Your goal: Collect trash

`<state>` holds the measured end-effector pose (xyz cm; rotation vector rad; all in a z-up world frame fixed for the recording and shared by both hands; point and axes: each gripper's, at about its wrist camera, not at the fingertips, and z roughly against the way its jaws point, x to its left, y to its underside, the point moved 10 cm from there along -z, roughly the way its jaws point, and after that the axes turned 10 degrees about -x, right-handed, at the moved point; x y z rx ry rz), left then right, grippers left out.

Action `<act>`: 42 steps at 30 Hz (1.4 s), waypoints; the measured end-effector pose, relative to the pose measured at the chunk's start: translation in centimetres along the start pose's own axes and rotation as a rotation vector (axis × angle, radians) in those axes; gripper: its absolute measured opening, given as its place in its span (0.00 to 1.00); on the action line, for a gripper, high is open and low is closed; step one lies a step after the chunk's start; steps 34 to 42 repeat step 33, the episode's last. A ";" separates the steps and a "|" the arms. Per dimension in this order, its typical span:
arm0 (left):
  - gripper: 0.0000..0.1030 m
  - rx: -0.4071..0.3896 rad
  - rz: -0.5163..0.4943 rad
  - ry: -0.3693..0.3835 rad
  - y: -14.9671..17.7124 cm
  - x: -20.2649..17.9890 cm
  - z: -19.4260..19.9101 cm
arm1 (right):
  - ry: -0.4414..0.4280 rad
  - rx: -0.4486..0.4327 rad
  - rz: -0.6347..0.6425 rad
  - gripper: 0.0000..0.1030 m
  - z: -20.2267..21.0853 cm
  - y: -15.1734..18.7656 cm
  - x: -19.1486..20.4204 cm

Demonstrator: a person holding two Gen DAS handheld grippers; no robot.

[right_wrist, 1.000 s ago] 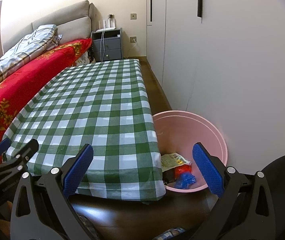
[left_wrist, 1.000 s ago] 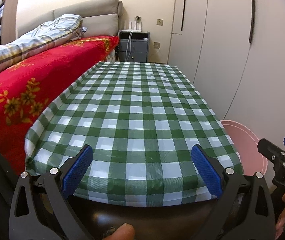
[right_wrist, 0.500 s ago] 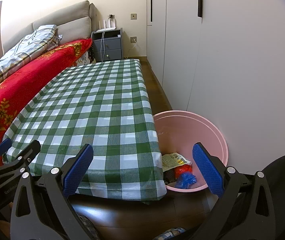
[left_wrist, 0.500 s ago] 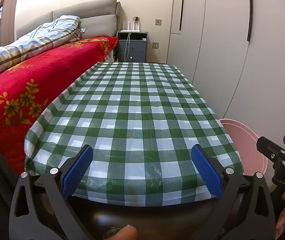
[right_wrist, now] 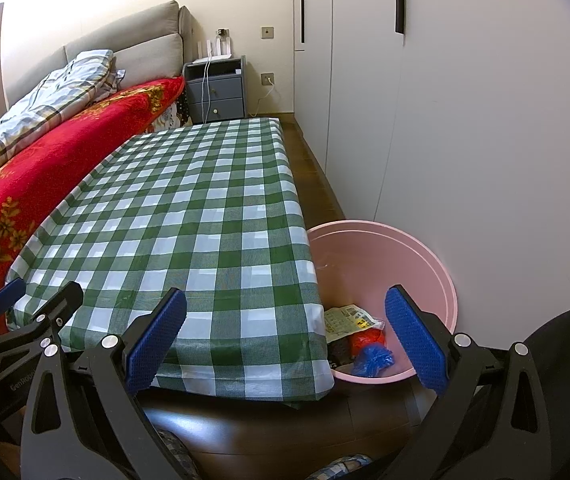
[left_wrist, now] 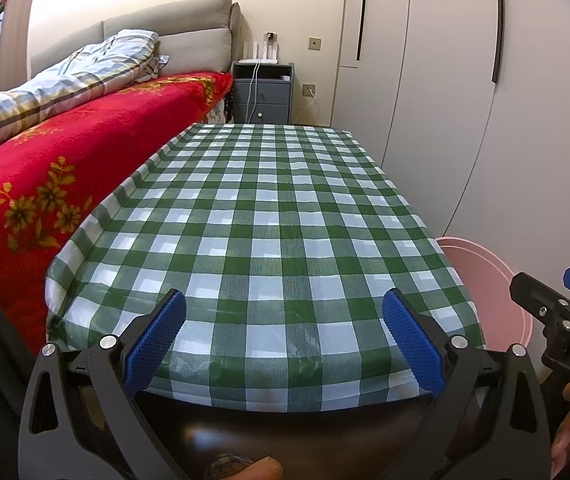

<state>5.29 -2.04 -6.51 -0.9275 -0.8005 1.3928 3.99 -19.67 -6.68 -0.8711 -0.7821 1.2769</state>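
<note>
While I hold both tools short of the table's near edge, my left gripper [left_wrist: 283, 330] and my right gripper [right_wrist: 285, 330] each stand with fingers spread wide and nothing between them. Just ahead of both lies the green-and-white checked tablecloth [left_wrist: 269, 216]; no litter shows on it in either view. Ahead and to the right of my right gripper, low on the floor against the table's right corner, sits the pink basin [right_wrist: 425, 256]. Inside it, near the front wall, lie a printed paper wrapper [right_wrist: 351, 318], a red bag [right_wrist: 367, 338] and a blue crumpled wrapper [right_wrist: 373, 358], all touching. From my left gripper the basin [left_wrist: 485, 272] shows only as a rim past the cloth's right edge, so my right hand is clearly the nearer to it. Judgement: collection appears complete or nearly so. Farther left runs the red floral blanket [left_wrist: 65, 160]; beyond the table's far end stands a grey nightstand [left_wrist: 263, 94].
</note>
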 end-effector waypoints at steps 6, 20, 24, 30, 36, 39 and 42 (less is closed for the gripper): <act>0.93 0.000 0.002 0.004 0.1 -0.1 0.0 | 0.000 0.001 0.003 0.95 0.1 0.1 0.1; 0.93 -0.001 0.002 0.015 0.0 -0.5 0.1 | -0.001 0.002 0.003 0.95 0.0 0.1 0.1; 0.93 -0.001 0.002 0.022 0.0 -0.7 0.0 | -0.001 0.002 0.003 0.95 0.0 0.1 0.1; 0.93 0.006 0.005 0.006 0.0 -0.2 0.0 | -0.001 0.002 0.002 0.95 0.1 0.1 0.1; 0.93 0.008 0.004 0.008 0.0 -0.3 -0.1 | -0.001 0.002 0.003 0.95 0.0 0.1 0.1; 0.93 0.008 0.004 0.008 0.0 -0.3 -0.1 | -0.001 0.002 0.003 0.95 0.0 0.1 0.1; 0.93 0.008 0.004 0.008 0.0 -0.3 -0.1 | -0.001 0.002 0.003 0.95 0.0 0.1 0.1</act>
